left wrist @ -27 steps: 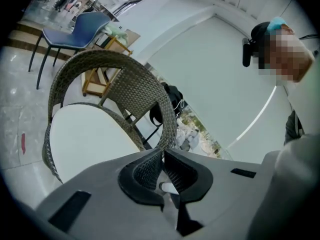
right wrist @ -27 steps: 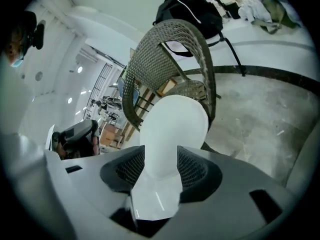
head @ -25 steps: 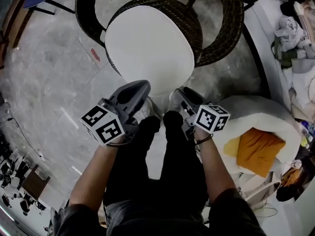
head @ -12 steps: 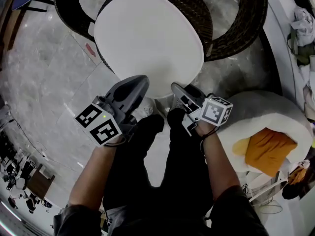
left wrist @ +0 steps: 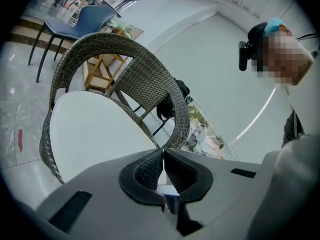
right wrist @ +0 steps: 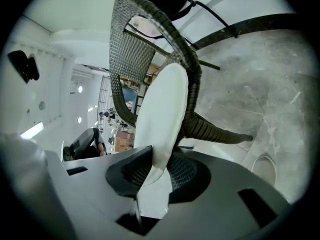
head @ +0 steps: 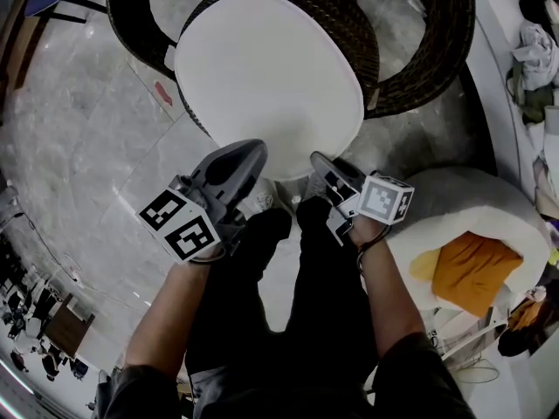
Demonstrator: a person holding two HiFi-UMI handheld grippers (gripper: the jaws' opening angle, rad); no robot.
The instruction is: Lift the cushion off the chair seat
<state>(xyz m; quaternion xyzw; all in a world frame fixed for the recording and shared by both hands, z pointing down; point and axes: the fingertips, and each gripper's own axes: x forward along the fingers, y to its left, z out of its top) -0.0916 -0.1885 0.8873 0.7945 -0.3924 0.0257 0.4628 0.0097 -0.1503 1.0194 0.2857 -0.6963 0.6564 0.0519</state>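
Observation:
A white oval cushion (head: pixel 266 81) lies on the seat of a dark wicker chair (head: pixel 349 33). In the head view both grippers sit at the cushion's near edge. My right gripper (right wrist: pixel 159 166) has the cushion's edge (right wrist: pixel 162 109) between its jaws, which are closing, and the edge looks pinched thin between the pads. In the head view it shows as the right gripper (head: pixel 319 166) at the front right rim. My left gripper (left wrist: pixel 163 153) has its tips together with nothing between them. It hovers by the front left rim as the left gripper (head: pixel 251 157), with the cushion (left wrist: pixel 95 129) ahead of it.
A white round bed (head: pixel 454 199) holding an orange cloth (head: pixel 472 269) stands on the marble floor at the right. The person's legs in black trousers (head: pixel 288 286) fill the space below the grippers. A blue chair (left wrist: pixel 75 26) stands far behind the wicker chair.
Both grippers have come down and forward to the cushion's near edge. The right gripper has rolled, its marker cube turned. Over the last half second both hands kept still.

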